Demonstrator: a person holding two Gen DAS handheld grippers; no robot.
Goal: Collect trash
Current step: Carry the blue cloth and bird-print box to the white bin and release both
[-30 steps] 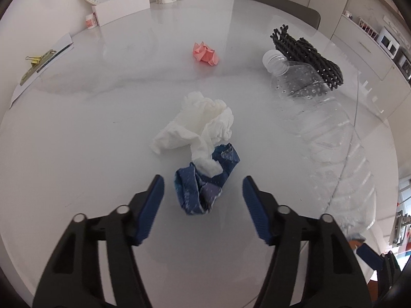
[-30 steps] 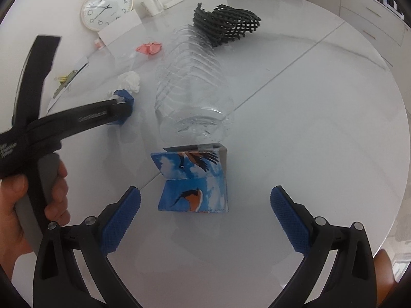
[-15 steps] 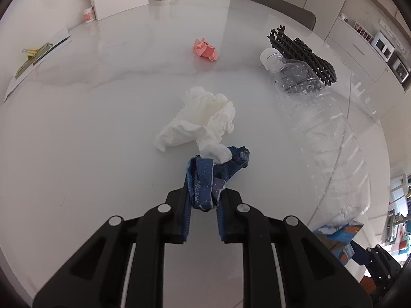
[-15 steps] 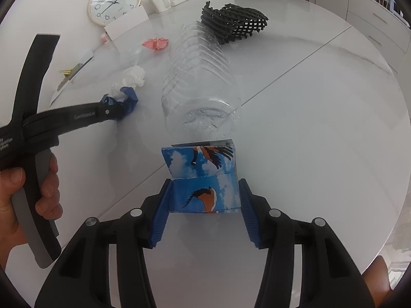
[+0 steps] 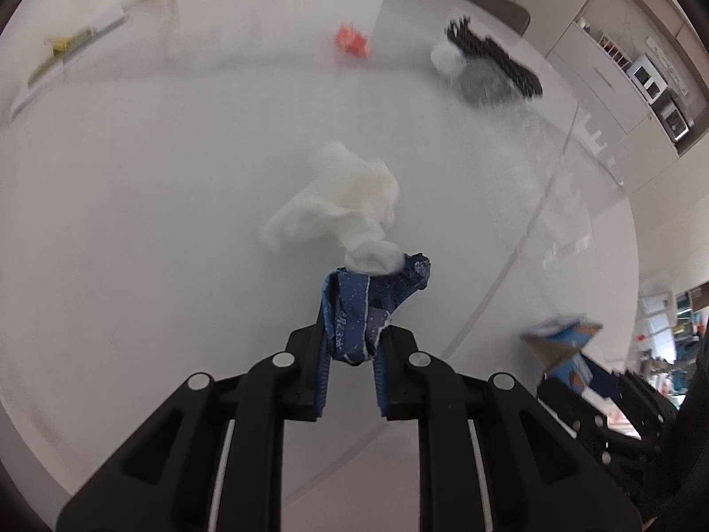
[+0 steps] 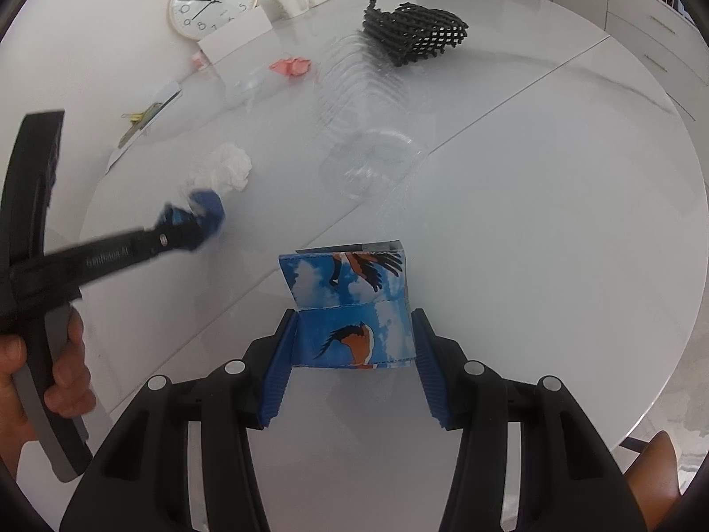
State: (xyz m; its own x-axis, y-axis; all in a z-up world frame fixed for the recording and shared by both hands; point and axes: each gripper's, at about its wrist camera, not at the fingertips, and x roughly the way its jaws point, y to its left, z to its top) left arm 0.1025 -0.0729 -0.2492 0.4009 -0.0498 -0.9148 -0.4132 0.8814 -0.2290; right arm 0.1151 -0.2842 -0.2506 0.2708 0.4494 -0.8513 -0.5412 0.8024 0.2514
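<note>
Since a second ago both tongs have gone from spread wide to clamped. The blue wrapper (image 5: 368,306), which lay loose on the surface (image 5: 133,221) between open pads, is now pinched in the left tongs (image 5: 352,368), whose pads are drawn in almost to meeting. The carton (image 6: 350,310), printed with birds on a blue sky, is now gripped across its sides by the right tongs (image 6: 352,350), whose pads have come in only as far as its width. The left view is blurred and its framing has shifted, so that hand is judged to be carrying the wrapper off. Two pieces of trash are thus judged secured. Left on the surface are the white tissue (image 5: 341,199), just beyond the wrapper and perhaps touching it, the clear bottle (image 6: 368,128), the pink scrap (image 5: 352,41) and the black netting (image 6: 414,31).

No bin is seen in either view, so where the pieces are to go cannot be told.

Only the right view shows the hand (image 6: 48,377) holding the left tongs, the clock (image 6: 212,0) and mug (image 6: 290,0) at the far edge, and the bottle sharply. Only the left view shows the wrapper's crumpled folds between the pads and the kitchen cupboards (image 5: 620,66) beyond.
</note>
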